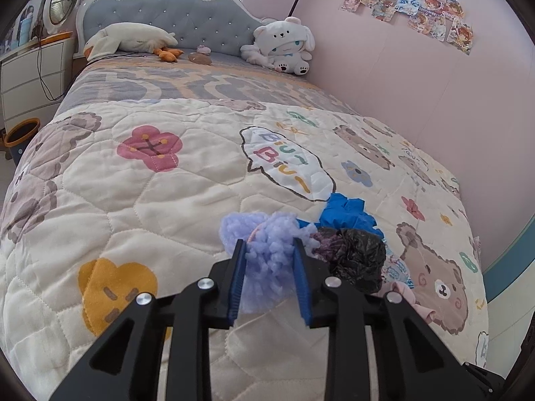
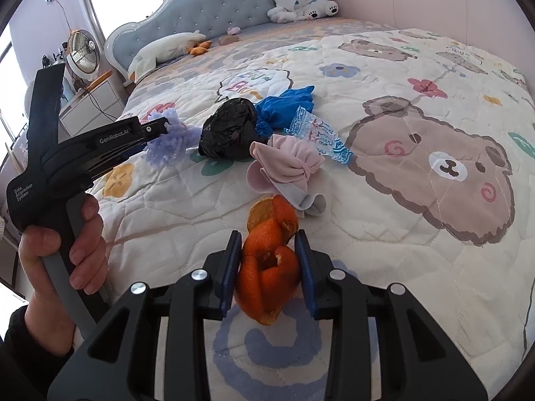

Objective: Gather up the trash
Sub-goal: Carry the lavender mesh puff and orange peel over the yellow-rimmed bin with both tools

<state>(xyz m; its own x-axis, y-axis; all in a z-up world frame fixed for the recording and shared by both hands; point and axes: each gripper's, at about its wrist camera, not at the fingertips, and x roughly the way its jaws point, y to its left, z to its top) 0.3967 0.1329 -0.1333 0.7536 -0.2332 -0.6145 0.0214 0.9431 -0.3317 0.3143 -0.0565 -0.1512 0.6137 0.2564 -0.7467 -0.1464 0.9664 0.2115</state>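
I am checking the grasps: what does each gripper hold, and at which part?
The left gripper holds the fluffy purple clump across its near part. The right gripper holds the orange peel across its middle.

A bedroom: quilted bed (image 1: 140,200), tufted headboard (image 1: 174,16), plush toys (image 1: 284,46).

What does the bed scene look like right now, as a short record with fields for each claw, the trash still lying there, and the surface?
left claw: closed on a fluffy lilac yarn ball
right claw: closed on an orange peel
trash still lying: black plastic bag, blue plastic bag, clear printed wrapper, pink cloth
surface: bear-print quilt on a bed
background: white plush toy by the headboard
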